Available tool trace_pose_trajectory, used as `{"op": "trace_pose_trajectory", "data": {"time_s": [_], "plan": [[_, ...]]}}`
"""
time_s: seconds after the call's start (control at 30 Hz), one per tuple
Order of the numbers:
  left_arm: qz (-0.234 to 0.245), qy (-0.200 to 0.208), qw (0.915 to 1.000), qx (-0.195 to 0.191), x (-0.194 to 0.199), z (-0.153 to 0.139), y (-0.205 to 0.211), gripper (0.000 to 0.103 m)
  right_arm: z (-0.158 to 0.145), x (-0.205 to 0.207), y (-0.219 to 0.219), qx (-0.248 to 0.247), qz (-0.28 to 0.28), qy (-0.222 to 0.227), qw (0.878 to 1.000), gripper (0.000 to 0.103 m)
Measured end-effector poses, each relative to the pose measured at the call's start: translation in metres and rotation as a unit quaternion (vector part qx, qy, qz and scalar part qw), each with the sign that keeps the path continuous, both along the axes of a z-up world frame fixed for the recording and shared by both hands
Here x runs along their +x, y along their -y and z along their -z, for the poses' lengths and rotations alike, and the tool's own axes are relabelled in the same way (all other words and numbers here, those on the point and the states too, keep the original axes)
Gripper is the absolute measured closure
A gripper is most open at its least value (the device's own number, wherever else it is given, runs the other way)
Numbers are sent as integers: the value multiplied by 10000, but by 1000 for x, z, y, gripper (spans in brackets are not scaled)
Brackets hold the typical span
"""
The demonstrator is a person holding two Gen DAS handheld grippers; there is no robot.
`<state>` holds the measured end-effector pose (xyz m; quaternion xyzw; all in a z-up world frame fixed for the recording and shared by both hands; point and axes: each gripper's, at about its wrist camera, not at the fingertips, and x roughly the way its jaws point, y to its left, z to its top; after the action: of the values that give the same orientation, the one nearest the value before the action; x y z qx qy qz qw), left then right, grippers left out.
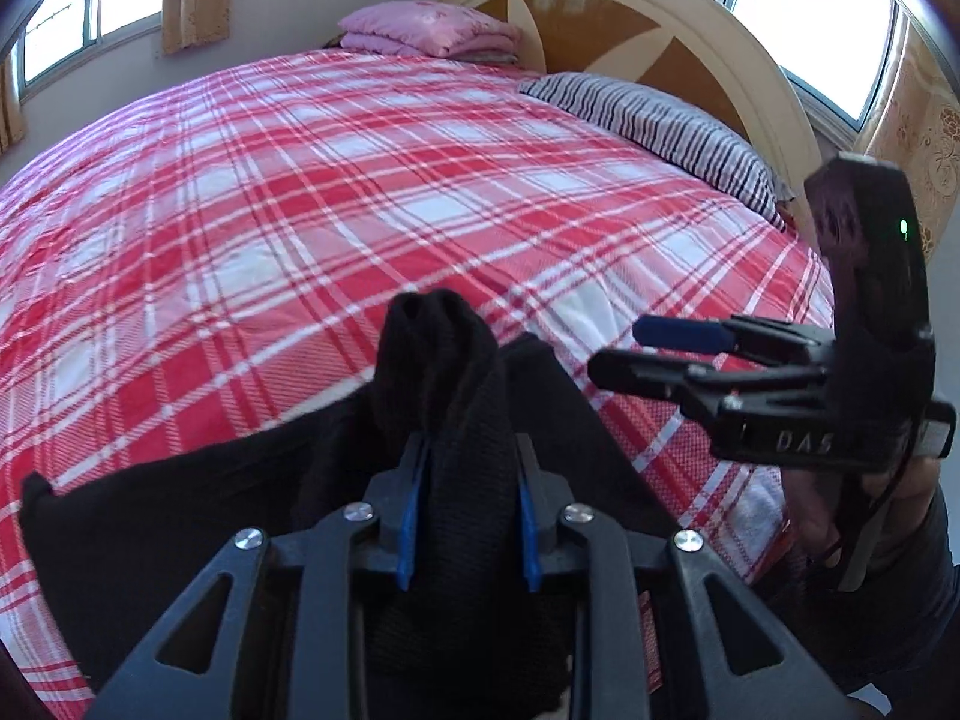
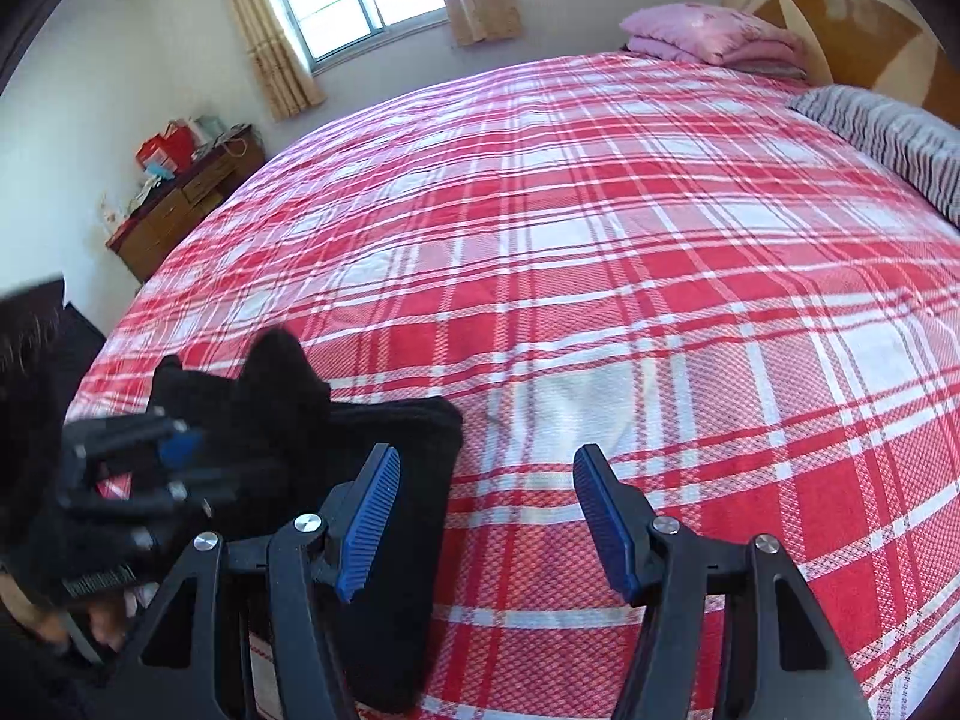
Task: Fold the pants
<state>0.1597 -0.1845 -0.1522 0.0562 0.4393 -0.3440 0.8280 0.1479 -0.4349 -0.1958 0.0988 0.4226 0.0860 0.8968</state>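
Right gripper (image 2: 486,516) with blue pads apart over the red plaid bedspread (image 2: 600,240), nothing between them, black pants (image 2: 414,480) at eight o'clock, left gripper (image 2: 180,444) bunching black cloth, pink folded blanket (image 2: 708,36) at one o'clock, wooden dresser (image 2: 180,204) at ten o'clock

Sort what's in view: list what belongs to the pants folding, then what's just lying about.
Job:
black pants
left gripper, fabric between its fingers
right gripper, open and empty
plaid bedspread, the work surface

Lying about:
striped pillow
pink folded blanket
wooden dresser
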Motion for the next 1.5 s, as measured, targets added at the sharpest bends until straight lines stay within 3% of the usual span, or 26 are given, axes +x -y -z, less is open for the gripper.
{"op": "trace_pose_trajectory", "data": {"time_s": [0.13, 0.27, 0.33, 0.4, 0.53, 0.6, 0.73, 0.8, 0.83, 0.97, 1.07, 1.27, 1.4, 1.5], "plan": [[267, 28, 9992, -291, -14, -8, 4, 69, 1, 3, 14, 276, 141, -89, 9995, 41], [316, 511, 9971, -460, -36, -29, -13, 44, -6, 1, 22, 602, 164, -77, 9980, 41], [153, 856, 9953, -429, -42, -36, -28, 38, -12, -2, 20, 881, 36, -91, 9961, 41], [-149, 1209, 9923, -216, -45, -39, -46, 34, -15, -5, 11, 1031, -132, -115, 9945, 41], [-959, 1804, 9779, 443, -39, -29, -82, 22, -20, -13, -22, 899, -554, -155, 9943, 41], [-1314, 1748, 9739, 611, -29, -18, -100, 21, -23, -17, -42, 746, -754, -172, 9942, 41], [-1611, 1381, 9762, 448, -14, 4, -121, 21, -18, -21, -75, 97, -804, -256, 9964, 41], [-1620, 1281, 9770, 526, -9, 16, -123, 21, -11, -22, -74, -98, -658, -335, 9972, 51], [-1618, 1280, 9769, 562, -8, 19, -124, 21, -6, -22, -70, -209, -566, -458, 9971, 66], [-1762, 1218, 9750, 595, -5, 28, -131, 3, 10, -31, -51, -392, -325, -664, 9965, 67], [-1816, 1012, 9774, 390, -5, 34, -137, 2, 13, -35, -45, -418, -292, -654, 9966, 67], [-1812, 1071, 9766, 432, -10, 32, -138, 2, 11, -30, -44, -468, -322, -690, 9960, 67], [-1800, 1085, 9766, 455, -12, 33, -136, 2, -19, -30, -54, -671, -170, -140, 9975, 66], [-1766, 1095, 9770, 474, -12, 33, -133, 2, -41, -24, -71, -401, -533, 461, 9967, 63]]}}
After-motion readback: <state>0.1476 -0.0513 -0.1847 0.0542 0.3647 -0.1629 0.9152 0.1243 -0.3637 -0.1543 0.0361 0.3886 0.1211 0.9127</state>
